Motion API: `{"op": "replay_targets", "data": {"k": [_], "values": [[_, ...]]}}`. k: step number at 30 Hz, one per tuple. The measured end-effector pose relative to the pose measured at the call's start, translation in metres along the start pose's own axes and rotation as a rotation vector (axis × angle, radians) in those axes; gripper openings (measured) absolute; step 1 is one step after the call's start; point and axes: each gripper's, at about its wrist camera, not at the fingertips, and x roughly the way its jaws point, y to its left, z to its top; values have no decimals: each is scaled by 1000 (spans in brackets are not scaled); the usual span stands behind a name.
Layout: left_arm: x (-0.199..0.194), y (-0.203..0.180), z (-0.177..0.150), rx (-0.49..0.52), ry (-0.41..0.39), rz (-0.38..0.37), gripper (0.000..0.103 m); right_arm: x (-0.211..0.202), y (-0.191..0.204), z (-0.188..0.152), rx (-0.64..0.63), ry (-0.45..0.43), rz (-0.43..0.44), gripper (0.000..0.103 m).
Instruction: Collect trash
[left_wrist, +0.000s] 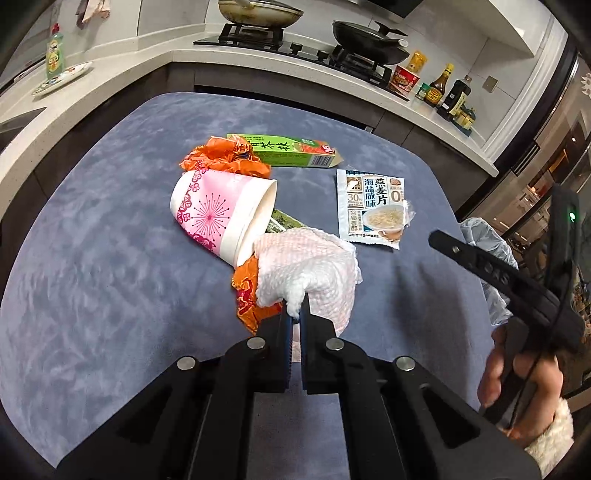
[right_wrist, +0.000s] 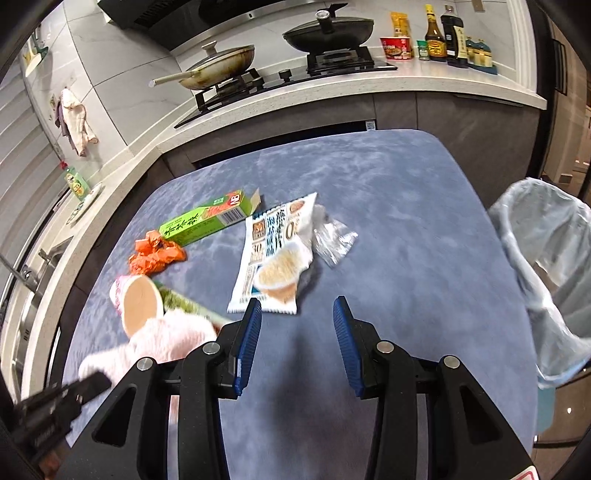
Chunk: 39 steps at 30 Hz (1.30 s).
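White tissue (left_wrist: 314, 273) is clenched in my left tool (left_wrist: 294, 317); my right tool (right_wrist: 297, 314) gapes empty. I should carry it clear across to the bin (right_wrist: 546, 266).

Pretty clearly a home kitchen: gas hob (right_wrist: 295, 75) with a lidded wok (right_wrist: 328, 35) and a used frying pan (right_wrist: 218, 62), sauce bottles (right_wrist: 443, 35) lined up on the pale counter (right_wrist: 424, 83), dish soap (left_wrist: 54, 55) by the sink, cloths (right_wrist: 75, 122) hanging on the tiled wall
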Motion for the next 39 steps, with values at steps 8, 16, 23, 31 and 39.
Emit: {"op": "replay_targets", "data": {"k": [8,16,23,31,39], "values": [[7,8,1,-3,15,0,3,42,8,16,-13,24,-14,37],[8,9,4,-5,16,0,3,53,10,11,-28,53,-15,1],[-2,1,9,-2,-18,-9,3,13,0,-3,-3,23,12,1],[-32,-12,53,3,-140,-17,3,7,6,-21,-14,53,38,20],[-73,-17,110,-7,-299,-45,3,13,4,-18,0,48,34,34]]}}
